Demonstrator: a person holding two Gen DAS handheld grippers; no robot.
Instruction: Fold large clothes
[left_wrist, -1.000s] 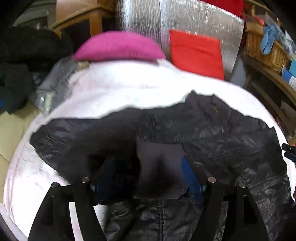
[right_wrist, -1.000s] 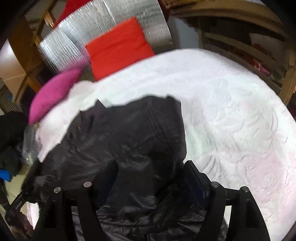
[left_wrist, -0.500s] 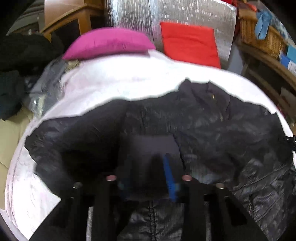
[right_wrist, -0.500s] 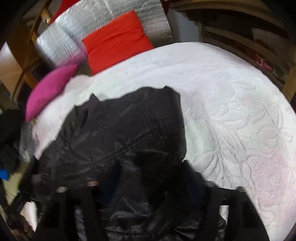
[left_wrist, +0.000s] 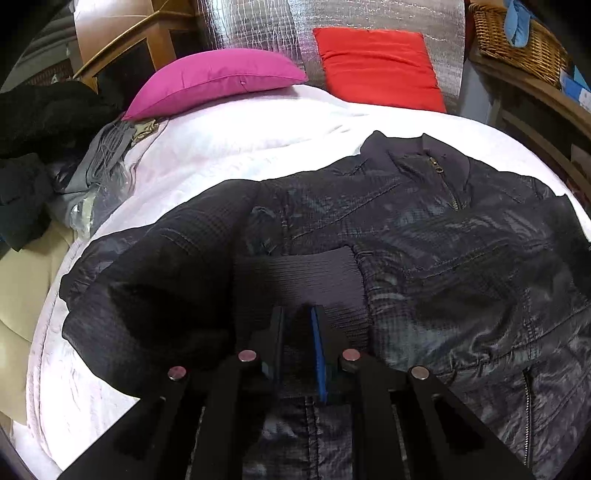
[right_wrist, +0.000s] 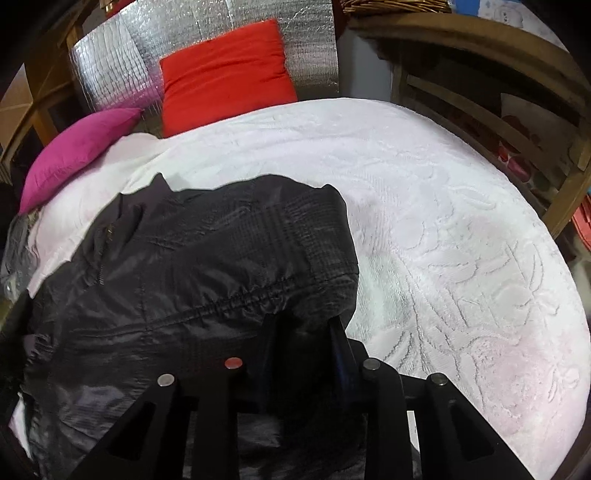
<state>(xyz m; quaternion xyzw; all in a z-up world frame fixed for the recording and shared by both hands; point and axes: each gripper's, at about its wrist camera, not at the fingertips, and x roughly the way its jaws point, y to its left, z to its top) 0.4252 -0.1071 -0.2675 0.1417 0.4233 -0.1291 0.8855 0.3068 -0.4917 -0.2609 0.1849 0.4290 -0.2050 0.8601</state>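
A large black quilted jacket (left_wrist: 424, 236) lies spread on a white bedspread (left_wrist: 229, 155), zipper collar toward the pillows. Its left sleeve is folded in over the body, the ribbed cuff (left_wrist: 314, 280) lying in the middle. My left gripper (left_wrist: 299, 325) has its jaws closed on that ribbed cuff. In the right wrist view the jacket (right_wrist: 184, 266) covers the left half of the bedspread (right_wrist: 461, 229). My right gripper (right_wrist: 301, 332) is shut on the jacket's right sleeve fabric at its gathered edge.
A magenta pillow (left_wrist: 214, 81) and a red cushion (left_wrist: 376, 66) lean on a silver foil panel (left_wrist: 266, 22) at the head. Dark clothes (left_wrist: 33, 147) pile at the left. A wicker basket (left_wrist: 517, 33) and wooden shelves (right_wrist: 498, 122) stand at the right.
Both grippers went from wide open to closed on sleeve fabric. The left closed on the ribbed cuff, the right on the right sleeve, and both views drew slightly nearer.
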